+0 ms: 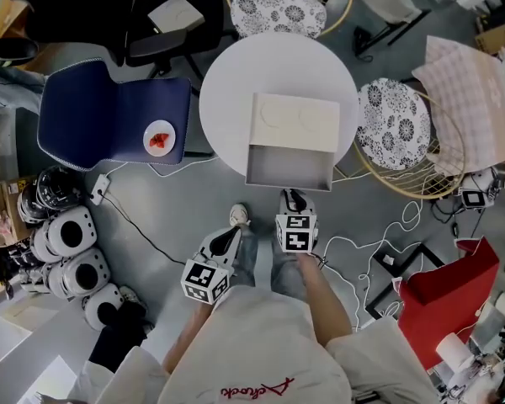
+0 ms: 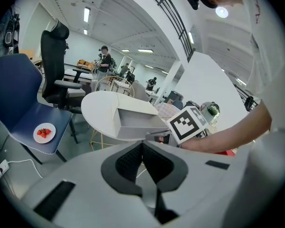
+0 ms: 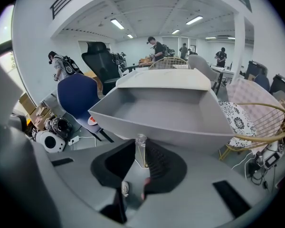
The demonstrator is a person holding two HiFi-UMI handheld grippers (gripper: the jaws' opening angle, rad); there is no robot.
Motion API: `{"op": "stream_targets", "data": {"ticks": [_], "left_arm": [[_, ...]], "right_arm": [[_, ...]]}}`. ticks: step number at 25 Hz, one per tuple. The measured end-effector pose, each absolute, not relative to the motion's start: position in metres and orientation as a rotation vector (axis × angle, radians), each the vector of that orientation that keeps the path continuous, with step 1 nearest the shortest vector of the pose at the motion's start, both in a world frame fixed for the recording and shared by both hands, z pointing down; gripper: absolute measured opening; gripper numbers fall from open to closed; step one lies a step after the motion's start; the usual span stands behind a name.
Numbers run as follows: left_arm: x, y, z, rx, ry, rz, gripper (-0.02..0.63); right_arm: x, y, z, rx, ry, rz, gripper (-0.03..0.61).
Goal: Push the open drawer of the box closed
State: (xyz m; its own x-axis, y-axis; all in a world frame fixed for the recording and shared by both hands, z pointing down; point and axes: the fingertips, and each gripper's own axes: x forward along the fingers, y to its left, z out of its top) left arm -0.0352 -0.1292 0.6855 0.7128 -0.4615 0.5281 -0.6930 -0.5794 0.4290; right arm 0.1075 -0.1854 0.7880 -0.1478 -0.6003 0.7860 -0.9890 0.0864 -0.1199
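1. Left claw (image 2: 142, 145): jaws together, nothing held; short of the desk's (image 1: 236, 82) near edge.
2. Right claw (image 3: 142, 152): jaws narrow, pinching the clear knob (image 3: 140, 140) on the drawer front.
3. Drawer (image 3: 171, 110): open, jutting out past the desk's near edge.
4. Box (image 1: 295, 120): on the desk, mid to near edge.

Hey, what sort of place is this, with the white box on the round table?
Probably an open-plan office or lab workspace: a black office chair stands nearby, strip lights run along the ceiling, and people are working at desks in the background.
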Motion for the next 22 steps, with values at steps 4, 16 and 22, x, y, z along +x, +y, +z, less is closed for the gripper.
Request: {"op": "stream_targets", "data": {"ticks": [4,16,22], "left_arm": [[-0.034,-0.131,0.683,2.291,-0.875,0.473,0.012],[-0.043,-0.130,0.686,2.269,-0.893,0.479,0.012],[-0.048,-0.130,0.686,2.260,-0.908,0.480,0.012]], "right_arm": [[0.107,-0.185,0.789,1.559,-1.797,0.914,0.075],[0.118,-0.215,0.790,1.581,-1.789,0.888,0.075],[0.128,-0.251,0.791,1.583,-1.803,0.851,0.075]]}}
